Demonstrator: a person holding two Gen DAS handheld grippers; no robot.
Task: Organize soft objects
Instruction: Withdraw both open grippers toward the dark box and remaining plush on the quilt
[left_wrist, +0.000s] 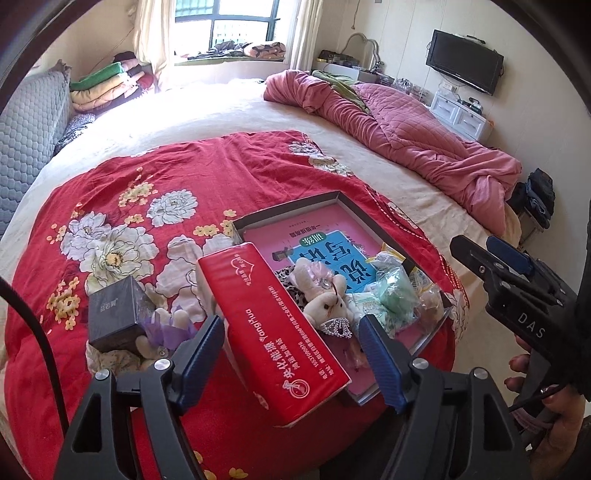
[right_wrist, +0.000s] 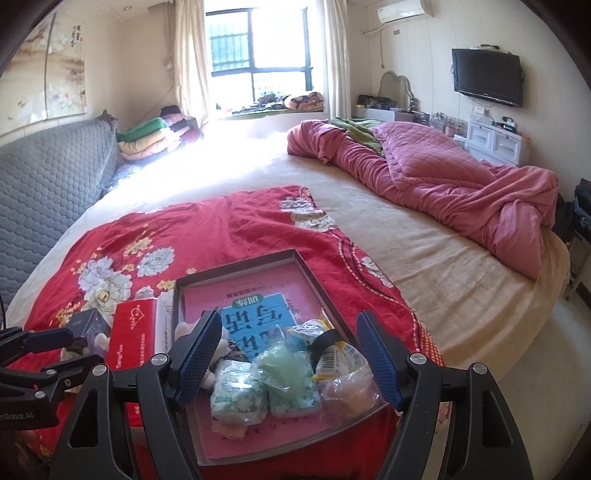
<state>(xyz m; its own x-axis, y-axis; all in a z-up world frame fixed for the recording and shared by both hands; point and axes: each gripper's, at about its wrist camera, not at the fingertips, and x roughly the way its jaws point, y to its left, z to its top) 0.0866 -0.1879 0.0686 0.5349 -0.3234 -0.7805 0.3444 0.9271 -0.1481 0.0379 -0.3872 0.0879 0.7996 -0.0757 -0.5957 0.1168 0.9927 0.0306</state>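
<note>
A red tissue pack (left_wrist: 273, 332) lies tilted with its near end between the pads of my left gripper (left_wrist: 291, 358). The pads stand off its sides, so the gripper is open. The pack leans on the edge of a shallow grey box (left_wrist: 343, 195) that holds a pink and blue book (left_wrist: 325, 251), a white plush bunny (left_wrist: 325, 299) and soft green-and-white packets (left_wrist: 395, 291). My right gripper (right_wrist: 290, 358) hovers open over those packets (right_wrist: 284, 369); nothing is between its fingers. It also shows at the right in the left wrist view as the right gripper (left_wrist: 480, 245).
A black cube box (left_wrist: 114, 314) and a small plush with purple trim (left_wrist: 170, 325) lie left of the pack on the red floral quilt (left_wrist: 166, 177). A crumpled pink duvet (left_wrist: 406, 133) lies far right on the bed. Folded blankets (left_wrist: 107, 85) are stacked by the window.
</note>
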